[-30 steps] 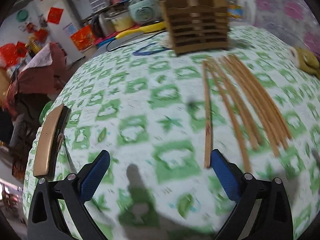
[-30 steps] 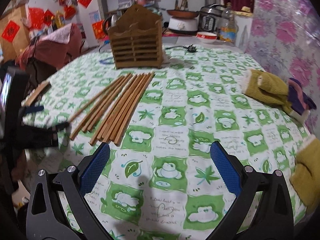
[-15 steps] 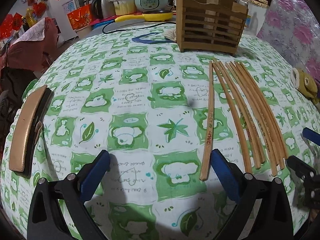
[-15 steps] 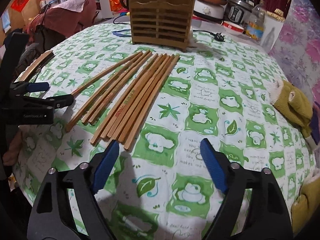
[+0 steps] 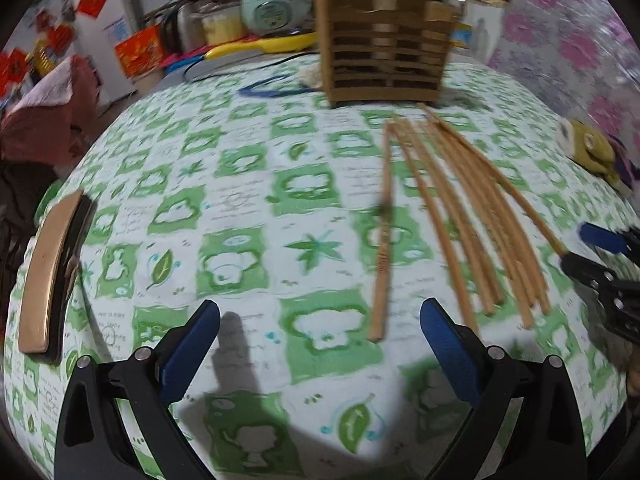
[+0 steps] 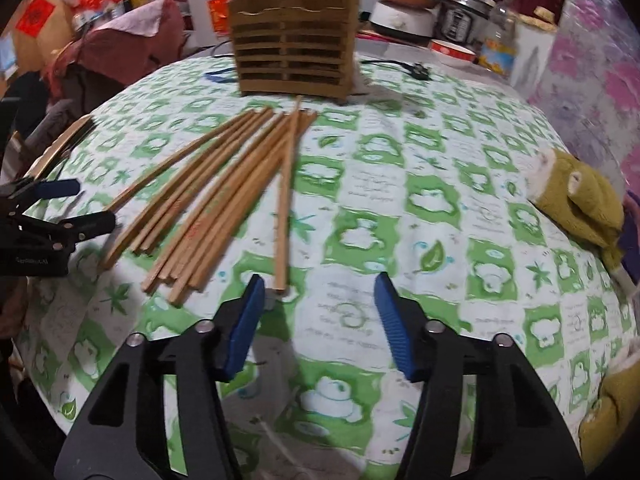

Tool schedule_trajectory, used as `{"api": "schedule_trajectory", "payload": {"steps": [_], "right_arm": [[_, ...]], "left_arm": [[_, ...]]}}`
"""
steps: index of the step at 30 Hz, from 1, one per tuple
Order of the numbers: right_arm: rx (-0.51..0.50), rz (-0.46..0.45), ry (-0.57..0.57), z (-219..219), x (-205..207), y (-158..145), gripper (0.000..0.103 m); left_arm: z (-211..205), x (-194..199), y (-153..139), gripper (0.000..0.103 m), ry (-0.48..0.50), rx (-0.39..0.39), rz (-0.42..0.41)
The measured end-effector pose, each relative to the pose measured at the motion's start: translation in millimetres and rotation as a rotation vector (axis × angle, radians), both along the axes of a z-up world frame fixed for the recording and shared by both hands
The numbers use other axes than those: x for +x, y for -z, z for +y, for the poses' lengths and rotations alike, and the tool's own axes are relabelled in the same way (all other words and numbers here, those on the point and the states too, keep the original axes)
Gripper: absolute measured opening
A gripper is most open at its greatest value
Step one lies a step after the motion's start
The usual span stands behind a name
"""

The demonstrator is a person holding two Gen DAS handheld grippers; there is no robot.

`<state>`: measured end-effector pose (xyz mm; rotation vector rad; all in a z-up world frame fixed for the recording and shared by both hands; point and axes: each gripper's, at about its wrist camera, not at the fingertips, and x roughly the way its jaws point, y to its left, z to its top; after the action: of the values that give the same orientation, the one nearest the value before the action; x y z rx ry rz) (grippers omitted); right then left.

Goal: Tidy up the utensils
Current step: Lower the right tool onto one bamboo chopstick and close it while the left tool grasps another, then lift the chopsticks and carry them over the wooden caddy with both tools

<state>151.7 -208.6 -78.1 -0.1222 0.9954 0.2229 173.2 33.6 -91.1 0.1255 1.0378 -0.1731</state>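
Observation:
Several wooden chopsticks [image 5: 472,216] lie fanned on the green-and-white tablecloth, also in the right wrist view [image 6: 208,204]. One chopstick [image 6: 285,204] lies apart, its near end just ahead of my right gripper [image 6: 320,316], which is open and empty. Another lone chopstick [image 5: 383,236] lies with its near end between the tips of my open, empty left gripper [image 5: 320,340]. A slatted wooden utensil holder [image 5: 380,40] stands upright beyond the chopsticks, also in the right wrist view [image 6: 294,36].
A tan curved object [image 5: 48,272] lies at the table's left edge. Olive plush mitts [image 6: 576,196] lie at the right. Appliances, a bowl [image 6: 452,50] and a cable [image 6: 400,66] sit behind the holder. The right gripper shows in the left view [image 5: 600,264].
My right gripper has moved in toward the chopsticks; one chopstick now lies apart from the bundle, angled across it. My left gripper has moved slightly, and the view is blurred.

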Motion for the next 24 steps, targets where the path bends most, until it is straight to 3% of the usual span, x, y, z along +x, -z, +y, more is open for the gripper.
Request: {"api": "schedule_trajectory", "payload": {"steps": [2,9,10,12,14,21,24], "right_arm": [[0.005,0.001,-0.017,2.6,0.2,0.2,0.048],[0.035,0.008,-0.038,3.5,2.5,1.1,0.042],[0.036,0.011,-0.040,4.0,4.1,1.9,0.036],[0.044,0.016,-0.050,5.8,4.9,3.1,0.024],[0.053,0.013,-0.067,8.6,4.1,2.9,0.007],[0.057,-0.044,-0.044,4.5,-1.2,-4.4,0.007],[0.079,-0.071,-0.029,-0.7,-3.8,-14.3,0.007]], "left_arm": [[-4.7,-3.1,-1.6,0.095,0.030,-0.003,-0.015],[-8.6,0.2,0.5,0.051,0.083,-0.060,-0.007],[-10.0,-0.1,0.2,0.046,0.092,-0.060,-0.012],[-11.3,-1.8,-0.8,0.020,0.104,-0.063,-0.022],[-10.9,-3.2,-0.6,0.006,0.112,-0.089,-0.016],[0.2,-4.2,-9.9,0.006,0.074,-0.170,-0.038],[1.6,-4.7,-23.4,0.006,0.071,-0.164,-0.064]]}}
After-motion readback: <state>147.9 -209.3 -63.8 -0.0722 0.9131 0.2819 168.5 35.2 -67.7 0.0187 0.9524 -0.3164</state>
